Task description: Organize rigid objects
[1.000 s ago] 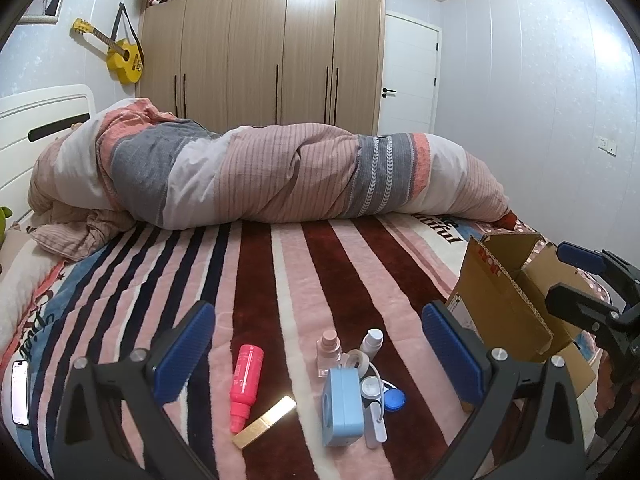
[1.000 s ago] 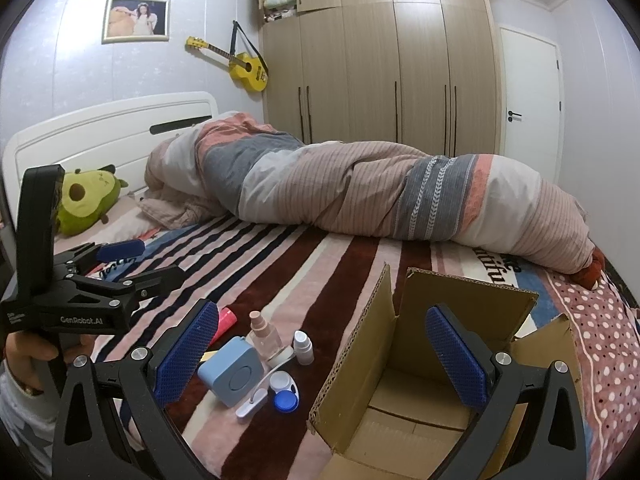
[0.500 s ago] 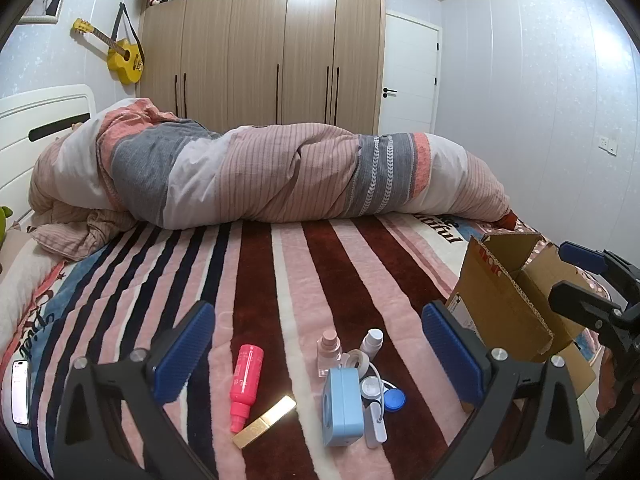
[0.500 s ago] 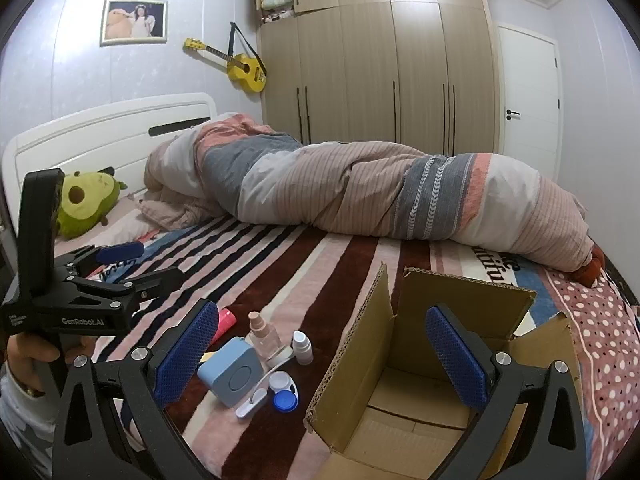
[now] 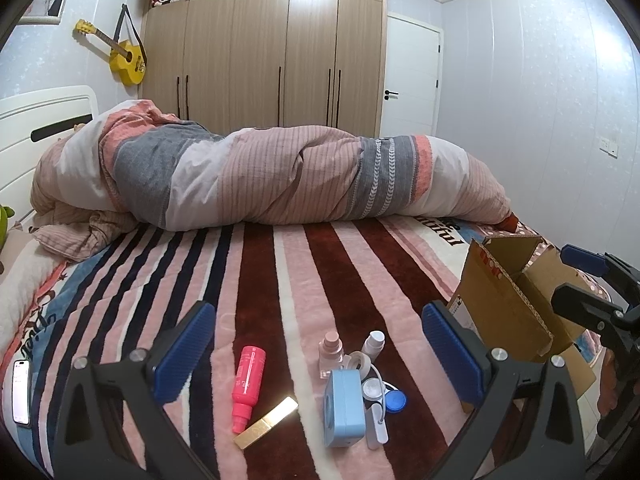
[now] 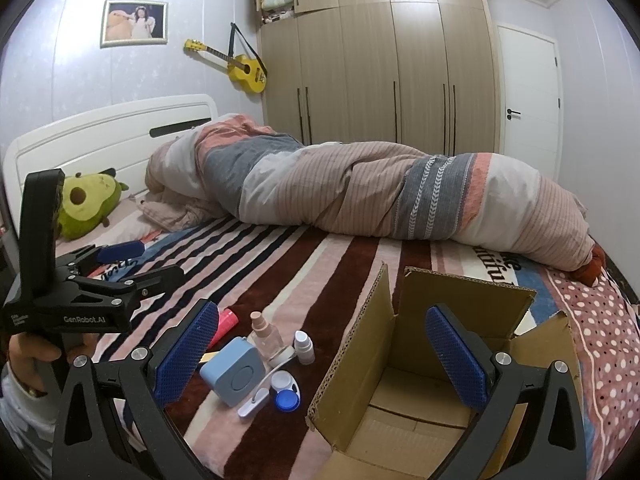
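Small items lie on the striped blanket: a pink bottle (image 5: 247,383), a gold bar (image 5: 266,422), a light blue square case (image 5: 344,408) (image 6: 233,371), a clear pump bottle (image 5: 331,353) (image 6: 265,336), a small white bottle (image 5: 373,342) (image 6: 304,347) and a white-and-blue lens case (image 5: 384,394) (image 6: 286,390). An open cardboard box (image 6: 440,364) (image 5: 508,304) stands to their right. My left gripper (image 5: 320,354) is open above the items. My right gripper (image 6: 322,354) is open over the box's left wall. Both are empty.
A rolled duvet (image 5: 280,176) lies across the far side of the bed. A phone (image 5: 21,390) lies at the left edge. An avocado plush (image 6: 86,204) sits by the white headboard (image 6: 100,140). Wardrobes, a door and a yellow guitar are behind.
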Tool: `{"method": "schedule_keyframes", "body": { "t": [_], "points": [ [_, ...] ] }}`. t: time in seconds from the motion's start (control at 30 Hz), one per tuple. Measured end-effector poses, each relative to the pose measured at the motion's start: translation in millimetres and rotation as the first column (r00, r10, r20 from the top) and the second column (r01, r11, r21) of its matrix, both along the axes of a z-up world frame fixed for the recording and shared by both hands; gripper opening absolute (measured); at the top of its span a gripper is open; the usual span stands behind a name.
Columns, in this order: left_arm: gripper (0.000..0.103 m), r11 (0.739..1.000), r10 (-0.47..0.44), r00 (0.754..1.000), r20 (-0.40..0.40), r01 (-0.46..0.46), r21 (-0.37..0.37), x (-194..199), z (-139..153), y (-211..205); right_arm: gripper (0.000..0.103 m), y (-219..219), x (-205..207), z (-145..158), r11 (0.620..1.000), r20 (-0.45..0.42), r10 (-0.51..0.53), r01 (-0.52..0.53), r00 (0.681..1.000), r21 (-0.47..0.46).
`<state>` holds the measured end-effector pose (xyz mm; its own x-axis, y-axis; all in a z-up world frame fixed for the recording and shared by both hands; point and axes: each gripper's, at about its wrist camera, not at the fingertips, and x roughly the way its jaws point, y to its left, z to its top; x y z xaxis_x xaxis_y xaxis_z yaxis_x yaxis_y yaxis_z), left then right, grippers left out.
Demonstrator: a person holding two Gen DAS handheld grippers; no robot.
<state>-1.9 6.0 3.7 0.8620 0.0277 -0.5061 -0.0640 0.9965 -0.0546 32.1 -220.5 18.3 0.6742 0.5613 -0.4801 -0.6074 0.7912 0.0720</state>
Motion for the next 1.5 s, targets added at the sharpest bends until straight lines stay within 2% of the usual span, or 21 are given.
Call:
{"method": "schedule_keyframes", "body": {
  "t": [0.2,0.37,0.5,0.6,0.67,0.7,0.77,0.87,0.9,0.97,1.03,1.13,1.27,1.3,1.33,1.37,1.5],
  "points": [
    [0.103,1.0,0.007,1.0,0.004,-0.007,0.001,0.7,1.1,0.9,0.103,-1.9,-2.4,2.9,1.0,0.003,0.013,-0.013,1.0,0.015],
    [0.103,0.998,-0.026,0.999,0.02,0.027,-0.049,0.3,3.0,9.9,0.103,2.0,-8.6,9.4,1.0,0.025,0.013,-0.013,1.0,0.002],
    [0.103,0.997,-0.047,0.998,0.042,0.05,-0.06,-1.4,4.1,20.6,0.103,10.6,-13.5,16.6,1.0,0.034,0.026,-0.026,0.999,0.003],
    [0.103,0.996,-0.051,0.997,0.063,0.056,-0.072,-5.4,2.1,34.2,0.087,30.8,-23.8,21.9,0.998,0.078,0.048,-0.045,0.996,-0.038],
    [0.103,0.996,-0.051,0.995,0.091,0.058,-0.069,-8.6,0.0,46.5,0.07,49.3,-29.8,21.8,0.995,0.089,0.082,-0.076,0.993,-0.067],
    [0.103,0.996,-0.052,0.994,0.096,0.058,-0.065,-8.6,-1.7,52.0,0.066,60.2,-32.0,20.2,0.992,0.082,0.105,-0.099,0.991,-0.078],
    [0.103,0.996,-0.059,0.994,0.097,0.065,-0.06,-9.1,-8.4,65.0,0.064,81.4,-32.6,13.0,0.984,0.037,0.154,-0.15,0.987,-0.098],
    [0.103,0.994,-0.077,0.993,0.086,0.083,-0.066,-7.7,-21.5,83.2,0.065,118.0,-26.0,-13.2,0.965,-0.102,0.211,-0.224,0.972,-0.138],
    [0.103,0.994,-0.081,0.994,0.077,0.086,-0.069,-6.6,-27.0,88.9,0.066,132.9,-19.9,-31.1,0.955,-0.181,0.219,-0.249,0.959,-0.162],
    [0.102,0.994,-0.083,0.995,0.056,0.086,-0.068,-4.5,-39.2,98.6,0.072,148.0,-10.3,-55.9,0.948,-0.27,0.203,-0.258,0.941,-0.188],
    [0.102,0.993,-0.09,0.995,0.032,0.092,-0.068,-2.3,-53.5,107.3,0.074,159.4,-1.9,-80.6,0.941,-0.347,0.185,-0.267,0.919,-0.208],
    [0.102,0.991,-0.098,0.995,0.005,0.098,-0.087,-1.6,-71.2,117.6,0.076,172.7,10.6,-105.4,0.936,-0.416,0.143,-0.259,0.898,-0.237],
    [0.102,0.989,-0.096,0.995,-0.008,0.095,-0.111,-2.2,-85.5,125.9,0.076,183.1,18.4,-126.2,0.925,-0.448,0.112,-0.257,0.887,-0.278],
    [0.102,0.989,-0.095,0.995,-0.009,0.094,-0.112,-2.5,-87.3,127.0,0.073,184.1,19.1,-130.2,0.922,-0.446,0.109,-0.258,0.888,-0.289],
    [0.102,0.989,-0.095,0.995,-0.009,0.094,-0.114,-2.7,-88.5,128.0,0.057,183.8,18.5,-133.5,0.917,-0.442,0.102,-0.257,0.891,-0.305],
    [0.102,0.989,-0.096,0.995,-0.009,0.094,-0.117,-2.5,-89.2,128.4,0.047,181.5,19.9,-136.0,0.91,-0.44,0.093,-0.256,0.893,-0.327],
    [0.102,0.986,-0.103,0.995,-0.014,0.1,-0.13,-1.2,-91.8,129.7,0.028,172.4,22.0,-141.8,0.901,-0.448,0.082,-0.258,0.89,-0.347]
  ]
}}
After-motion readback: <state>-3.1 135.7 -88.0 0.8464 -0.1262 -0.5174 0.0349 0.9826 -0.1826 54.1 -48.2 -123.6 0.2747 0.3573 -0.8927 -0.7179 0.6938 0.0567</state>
